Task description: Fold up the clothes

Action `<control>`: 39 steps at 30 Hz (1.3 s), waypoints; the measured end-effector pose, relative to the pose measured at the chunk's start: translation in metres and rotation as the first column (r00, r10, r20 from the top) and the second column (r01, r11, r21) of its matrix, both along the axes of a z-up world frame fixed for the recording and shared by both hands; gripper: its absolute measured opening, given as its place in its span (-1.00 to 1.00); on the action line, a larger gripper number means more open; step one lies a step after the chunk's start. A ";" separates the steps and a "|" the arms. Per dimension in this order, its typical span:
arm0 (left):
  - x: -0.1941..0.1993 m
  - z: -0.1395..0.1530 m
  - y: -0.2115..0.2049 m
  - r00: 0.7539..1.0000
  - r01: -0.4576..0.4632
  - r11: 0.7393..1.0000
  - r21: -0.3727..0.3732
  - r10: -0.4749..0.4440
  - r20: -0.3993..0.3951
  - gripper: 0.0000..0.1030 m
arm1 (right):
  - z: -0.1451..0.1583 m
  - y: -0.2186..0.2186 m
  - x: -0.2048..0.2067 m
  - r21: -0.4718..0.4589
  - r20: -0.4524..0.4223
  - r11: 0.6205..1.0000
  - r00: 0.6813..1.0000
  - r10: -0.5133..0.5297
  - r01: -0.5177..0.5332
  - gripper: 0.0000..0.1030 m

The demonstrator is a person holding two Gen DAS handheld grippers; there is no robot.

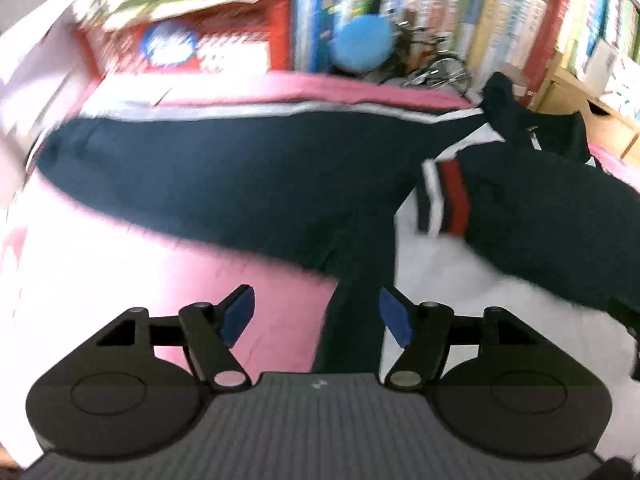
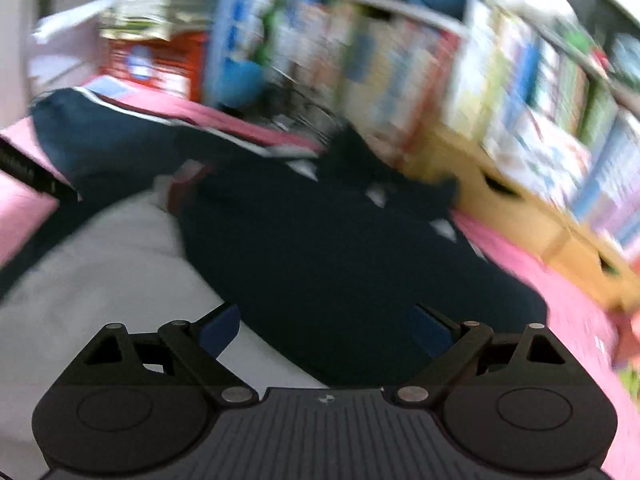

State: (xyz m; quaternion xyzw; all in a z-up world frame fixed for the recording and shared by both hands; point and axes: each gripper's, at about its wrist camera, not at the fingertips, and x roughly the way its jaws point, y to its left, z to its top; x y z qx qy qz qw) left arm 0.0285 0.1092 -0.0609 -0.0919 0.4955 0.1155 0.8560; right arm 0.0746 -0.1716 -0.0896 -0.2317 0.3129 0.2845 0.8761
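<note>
**Jaws apart over navy clothes**

Both jaws stood wide, gripping nothing: left gripper [image 1: 316,314], right gripper [image 2: 326,334]. Navy trousers [image 1: 224,176] lay across the pink bed [image 1: 132,280] toward ten o'clock, jacket [image 2: 320,248] at two. Between folds, apparently; next needs a fresh hem grip.

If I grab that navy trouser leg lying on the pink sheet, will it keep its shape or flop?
The trouser leg will most likely flop: it lies flat and follows the pink sheet like soft knit. It is long, so the ungripped end will probably drag or dangle. It is unlikely to slip much, since the cloth looks matte.
</note>
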 end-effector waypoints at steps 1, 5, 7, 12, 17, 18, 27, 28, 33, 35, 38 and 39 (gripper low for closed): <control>-0.010 0.004 0.005 1.000 -0.012 1.000 -0.012 0.012 -0.007 0.33 | 0.008 0.006 -0.004 0.008 0.000 1.000 1.000 0.010 -0.010 0.84; -0.036 0.022 0.020 0.999 -0.034 0.999 -0.024 0.033 -0.029 0.36 | 0.039 0.017 -0.022 0.042 -0.047 0.999 0.999 0.006 -0.004 0.88; -0.044 0.030 0.024 0.999 -0.025 0.998 -0.061 0.023 -0.041 0.38 | 0.053 0.018 -0.035 0.047 -0.054 0.999 0.998 -0.012 0.014 0.92; -0.059 0.046 0.016 0.996 0.044 0.994 -0.102 -0.051 -0.071 0.40 | 0.073 0.010 -0.074 0.062 -0.095 0.997 0.994 -0.049 0.055 0.99; -0.086 0.059 -0.019 0.993 0.100 0.992 -0.078 -0.105 -0.056 0.51 | 0.078 -0.018 -0.113 0.062 -0.171 0.997 0.985 -0.039 0.050 0.99; -0.092 0.060 -0.026 0.993 0.101 0.991 -0.088 -0.106 -0.052 0.52 | 0.078 -0.024 -0.121 0.059 -0.176 0.997 0.984 -0.030 0.041 0.99; -0.153 0.071 -0.097 0.996 0.065 0.994 -0.090 -0.071 -0.063 0.55 | 0.066 -0.091 -0.169 0.066 -0.208 0.998 0.978 0.031 -0.017 0.99; -0.158 0.072 -0.102 0.995 0.060 0.995 -0.085 -0.066 -0.069 0.56 | 0.064 -0.096 -0.171 0.061 -0.218 0.998 0.975 0.031 -0.018 0.99; -0.171 0.070 -0.125 0.991 0.077 0.995 -0.066 -0.084 -0.105 0.57 | 0.059 -0.119 -0.179 0.072 -0.249 0.997 0.968 0.031 -0.014 0.99; -0.172 0.069 -0.129 0.990 0.080 0.995 -0.067 -0.087 -0.111 0.57 | 0.059 -0.122 -0.177 0.073 -0.249 0.997 0.968 0.030 -0.012 0.99; -0.170 0.067 -0.132 0.990 0.086 0.994 -0.073 -0.094 -0.109 0.57 | 0.061 -0.121 -0.173 0.072 -0.240 0.997 0.970 0.028 -0.011 0.99; -0.168 0.067 -0.131 0.989 0.089 0.994 -0.071 -0.096 -0.109 0.58 | 0.062 -0.120 -0.172 0.071 -0.236 0.997 0.971 0.027 -0.010 0.99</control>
